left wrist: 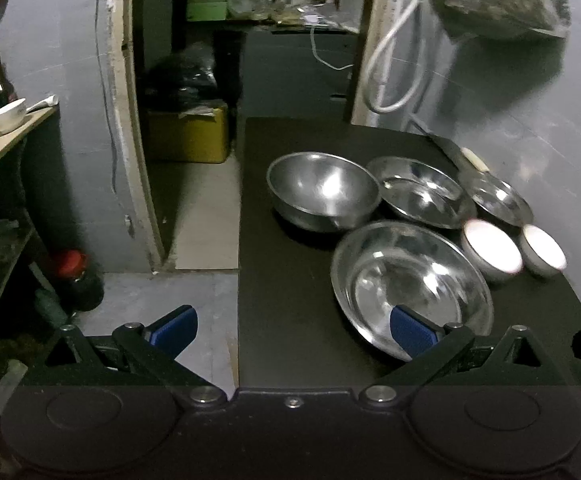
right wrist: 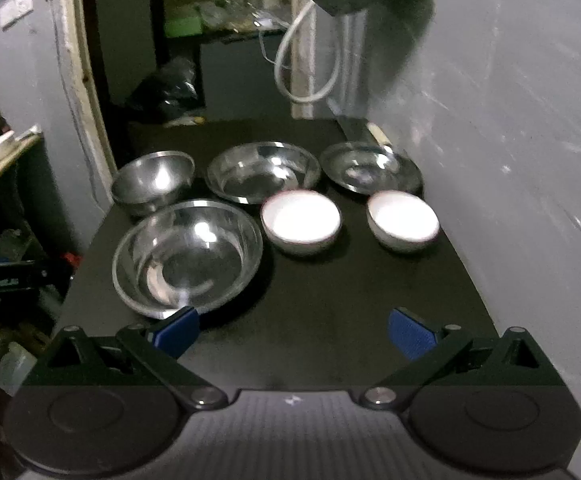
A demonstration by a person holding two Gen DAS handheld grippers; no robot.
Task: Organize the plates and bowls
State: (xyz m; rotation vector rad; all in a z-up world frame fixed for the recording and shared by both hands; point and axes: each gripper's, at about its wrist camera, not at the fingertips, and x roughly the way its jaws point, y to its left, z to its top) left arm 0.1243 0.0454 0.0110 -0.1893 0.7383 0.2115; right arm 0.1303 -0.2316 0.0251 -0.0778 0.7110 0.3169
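Note:
On a black table [right wrist: 330, 320] stand a deep steel bowl [right wrist: 152, 182] at the back left, a wide steel bowl [right wrist: 262, 170] in the back middle, a steel plate [right wrist: 372, 168] at the back right, a large steel bowl [right wrist: 188, 256] in front, and two white bowls [right wrist: 300, 220] [right wrist: 402, 218]. The same items show in the left wrist view: deep bowl [left wrist: 322, 190], wide bowl [left wrist: 420, 192], plate [left wrist: 498, 198], large bowl [left wrist: 410, 280], white bowls [left wrist: 492, 250] [left wrist: 542, 250]. My left gripper [left wrist: 294, 330] is open at the table's left front edge. My right gripper [right wrist: 294, 330] is open above the table's front.
A wall runs along the table's right side, with a white hose [right wrist: 306, 60] and a hanging bag [left wrist: 498, 0]. A doorway opens behind with a yellow box [left wrist: 188, 136]. A wooden shelf [left wrist: 10, 136] with a white bowl and bottles stands at the left. A red-capped bottle [left wrist: 76, 276] sits on the floor.

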